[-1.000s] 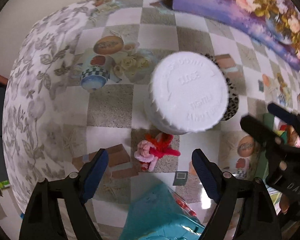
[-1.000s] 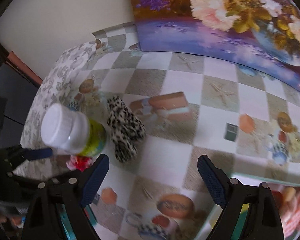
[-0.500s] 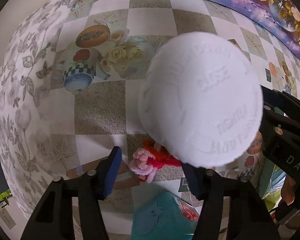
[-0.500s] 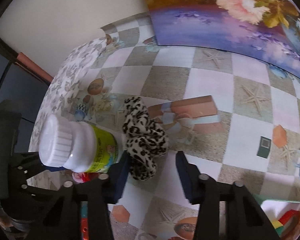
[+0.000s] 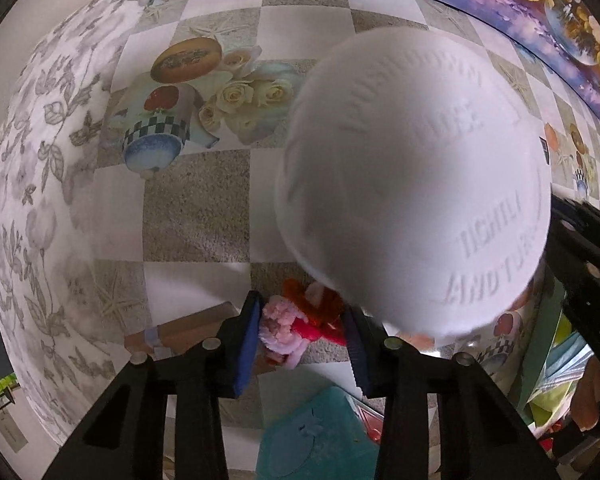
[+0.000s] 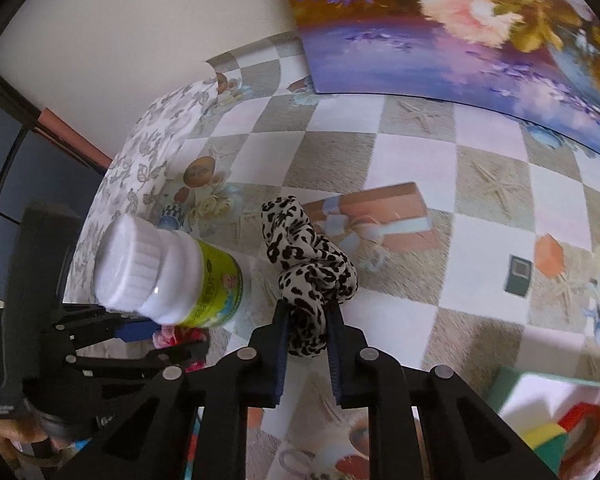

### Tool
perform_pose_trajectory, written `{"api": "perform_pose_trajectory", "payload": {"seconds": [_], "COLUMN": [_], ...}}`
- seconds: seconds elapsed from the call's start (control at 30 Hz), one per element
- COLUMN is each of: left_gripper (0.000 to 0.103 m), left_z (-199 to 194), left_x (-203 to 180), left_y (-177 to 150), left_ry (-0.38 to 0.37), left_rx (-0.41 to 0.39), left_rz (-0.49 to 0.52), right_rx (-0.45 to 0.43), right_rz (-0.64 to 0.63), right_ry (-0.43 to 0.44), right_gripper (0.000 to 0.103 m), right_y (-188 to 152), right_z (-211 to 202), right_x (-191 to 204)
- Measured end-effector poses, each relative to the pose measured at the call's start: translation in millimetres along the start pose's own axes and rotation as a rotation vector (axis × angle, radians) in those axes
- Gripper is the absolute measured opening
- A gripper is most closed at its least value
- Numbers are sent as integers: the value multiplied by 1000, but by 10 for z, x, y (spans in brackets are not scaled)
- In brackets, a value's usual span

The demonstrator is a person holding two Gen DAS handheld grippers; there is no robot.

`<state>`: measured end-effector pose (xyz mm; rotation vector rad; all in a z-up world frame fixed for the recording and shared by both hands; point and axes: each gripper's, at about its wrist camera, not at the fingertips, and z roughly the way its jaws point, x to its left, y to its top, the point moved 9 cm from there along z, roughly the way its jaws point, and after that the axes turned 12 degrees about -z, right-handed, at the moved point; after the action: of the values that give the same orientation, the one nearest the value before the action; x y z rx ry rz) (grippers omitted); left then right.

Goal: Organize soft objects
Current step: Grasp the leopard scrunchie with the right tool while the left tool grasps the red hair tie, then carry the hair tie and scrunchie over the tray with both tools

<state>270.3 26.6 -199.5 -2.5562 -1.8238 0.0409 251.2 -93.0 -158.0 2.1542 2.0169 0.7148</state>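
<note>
Left gripper [image 5: 302, 340] jaws pinch pink-red fuzzy toy [image 5: 296, 326]; right gripper [image 6: 306, 344] jaws squeeze leopard scrunchie [image 6: 306, 268]. Both light, squashy; bunched middle grips best.

Scrunchie [image 6: 308, 276]: soft cloth, leopard print, matt. Fuzzy toy [image 5: 296, 322]: fluffy pink and red chenille. Bottle cap [image 5: 412, 188]: white matt plastic, raised letters, ribbed side. Bottle label [image 6: 216, 288]: glossy. Tablecloth [image 6: 412, 292]: smooth printed vinyl, slight sheen. Gripper fingers [image 6: 278, 356]: black matt plastic, blue pads.
</note>
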Motion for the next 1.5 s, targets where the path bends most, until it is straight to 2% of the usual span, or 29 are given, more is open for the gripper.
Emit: {"api": "perform_pose_trajectory", "payload": {"seconds": [0.33,0.57,0.8,1.0,1.13,1.33,1.5], "left_gripper": [40,40,39,39,39,39,39], "left_z": [-124,-452,-1027,-1373,-1545,-1292,-1002], "left_x": [44,16,-14,-391,-521,-816,-873], "left_y": [-120,-327,-635,-801,-917,-955,-829], "left_ry": [-31,-51,-104,-175,-136,-200,-169], "left_rx": [-25,-82,-189,-286,-389,-395,-363], "left_rz": [-69,-100,-115,-115,-145,-210,-258], "right_rx": [-13,-54,-98,-145,-134,-96,-70], "right_rz": [33,61,74,88,84,66,45], "right_ry": [-23,-19,-33,-31,-54,-75,-108], "right_gripper": [10,9,8,7,7,10,10], "right_y": [-262,-448,-674,-857,-938,-948,-819], "right_z": [-408,-795,-1217,-1528,-1508,-1296,-1127], "right_x": [-119,-113,-102,-86,-117,-182,-274]}}
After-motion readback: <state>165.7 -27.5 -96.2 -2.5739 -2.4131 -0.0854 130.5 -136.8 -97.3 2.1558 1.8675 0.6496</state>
